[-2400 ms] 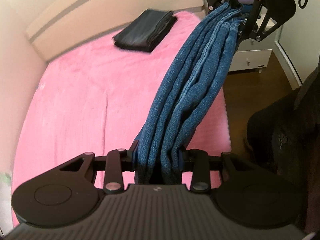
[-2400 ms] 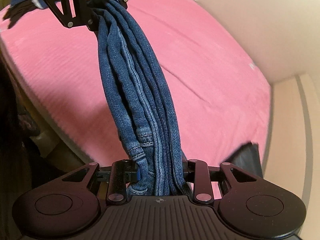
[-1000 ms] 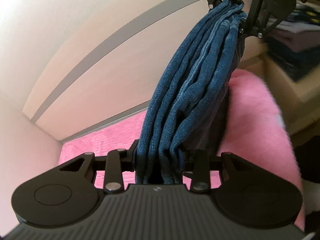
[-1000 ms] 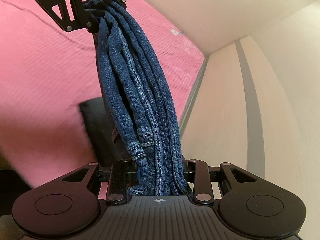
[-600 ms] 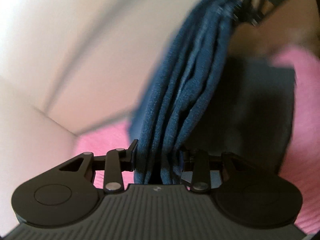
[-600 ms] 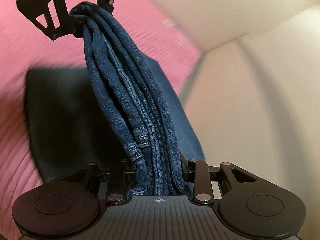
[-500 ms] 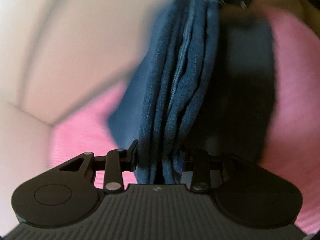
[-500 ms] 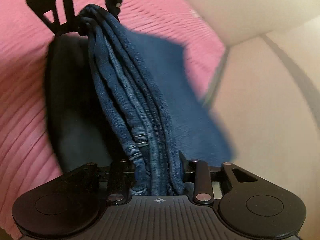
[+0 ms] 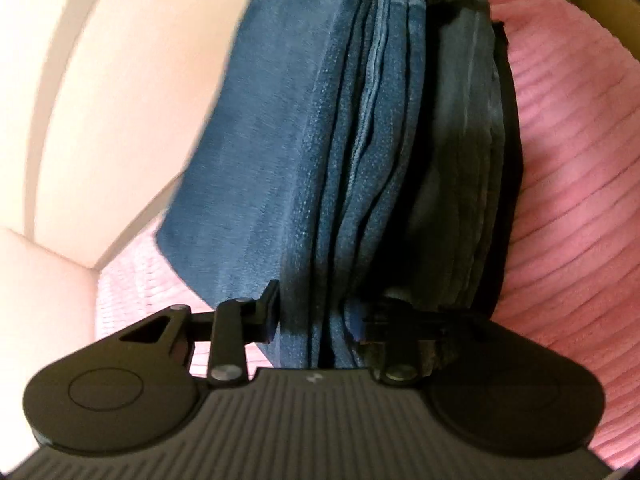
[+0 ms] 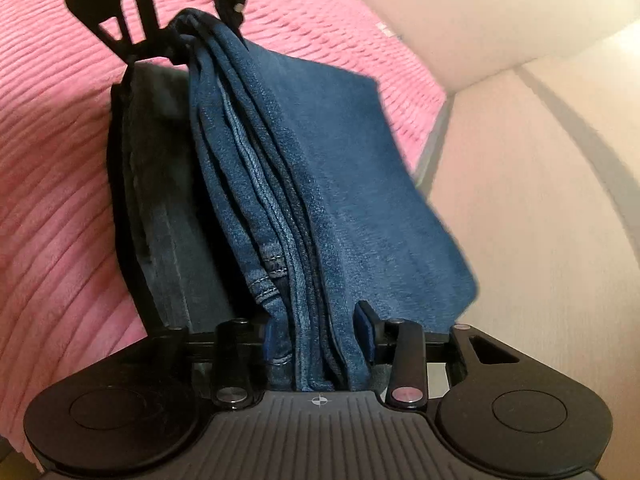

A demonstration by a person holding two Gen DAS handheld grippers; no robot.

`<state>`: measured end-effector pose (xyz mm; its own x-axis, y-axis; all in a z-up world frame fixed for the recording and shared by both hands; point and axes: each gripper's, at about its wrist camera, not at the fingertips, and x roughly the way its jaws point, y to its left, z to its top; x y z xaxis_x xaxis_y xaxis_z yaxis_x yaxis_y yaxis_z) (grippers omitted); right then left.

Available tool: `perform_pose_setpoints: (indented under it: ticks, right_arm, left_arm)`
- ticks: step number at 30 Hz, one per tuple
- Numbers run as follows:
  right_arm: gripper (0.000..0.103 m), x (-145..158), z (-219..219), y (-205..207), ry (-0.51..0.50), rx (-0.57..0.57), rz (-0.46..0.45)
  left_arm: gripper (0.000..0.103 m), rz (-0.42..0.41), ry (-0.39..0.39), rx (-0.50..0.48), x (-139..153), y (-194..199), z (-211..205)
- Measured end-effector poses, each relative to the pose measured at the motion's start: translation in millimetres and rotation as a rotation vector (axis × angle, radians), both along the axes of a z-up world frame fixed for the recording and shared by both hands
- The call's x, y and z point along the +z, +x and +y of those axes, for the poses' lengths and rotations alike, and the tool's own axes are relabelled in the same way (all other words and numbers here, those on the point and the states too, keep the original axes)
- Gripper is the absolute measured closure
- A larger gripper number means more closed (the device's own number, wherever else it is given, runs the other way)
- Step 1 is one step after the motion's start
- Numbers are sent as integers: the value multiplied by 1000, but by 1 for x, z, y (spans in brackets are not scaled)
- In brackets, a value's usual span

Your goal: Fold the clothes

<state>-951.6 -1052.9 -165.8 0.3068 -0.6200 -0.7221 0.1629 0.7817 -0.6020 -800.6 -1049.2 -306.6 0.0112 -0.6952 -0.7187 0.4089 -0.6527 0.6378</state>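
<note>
Jeans (image 9: 352, 152), folded into a thick blue bundle, stretch between the two grippers above a pink blanket (image 9: 568, 168). Left gripper (image 9: 320, 320): fingers clamped on one end of the bundle. Right gripper (image 10: 318, 332): fingers clamped on the other end. A dark folded garment (image 10: 152, 184) lies beneath the bundle, beside a cream headboard (image 10: 520, 160).

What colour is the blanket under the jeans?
Pink, with a ribbed texture; the blanket shows best in the right wrist view.
</note>
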Motion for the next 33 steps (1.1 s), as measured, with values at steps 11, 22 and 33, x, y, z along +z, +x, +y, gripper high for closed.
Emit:
perform_pose_setpoints:
  ticks: [11,22,33]
  right_arm:
    - [52,-3,26,-17,43,-65,23]
    - [50,61,18,-19,239,-383,-314]
    - [50,24,-55,-43,553,-696,-523]
  left_arm:
    - [68,-40,38,-17,-24,6,4]
    - [68,91,108,112,14,3,30]
    - [70,426,210,379,60,0,15]
